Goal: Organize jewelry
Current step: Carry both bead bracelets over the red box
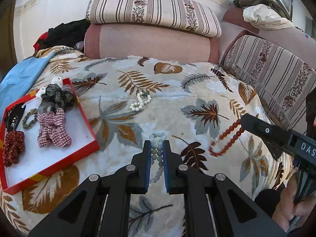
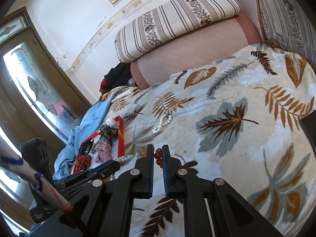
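My left gripper [image 1: 157, 145] is shut on a pale blue-white bead bracelet [image 1: 156, 154] that lies along the gap between its fingers on the leaf-print blanket. My right gripper [image 2: 158, 151] is shut on a red bead bracelet [image 2: 158, 157]; in the left wrist view that red bracelet [image 1: 225, 140] hangs from the right gripper's tip [image 1: 244, 121] just above the blanket. A white pearl bracelet [image 1: 140, 101] lies loose further back on the blanket. A red box with a white floor [image 1: 65, 136] sits at the left, holding several fabric scrunchies [image 1: 52, 130].
The leaf-print blanket [image 1: 177, 98] covers the bed. Striped pillows [image 1: 154, 9] and a pink bolster [image 1: 150, 41] lie at the back. A blue cloth [image 1: 17, 79] and dark clothes [image 1: 65, 33] lie at the left. A door [image 2: 29, 90] stands beyond.
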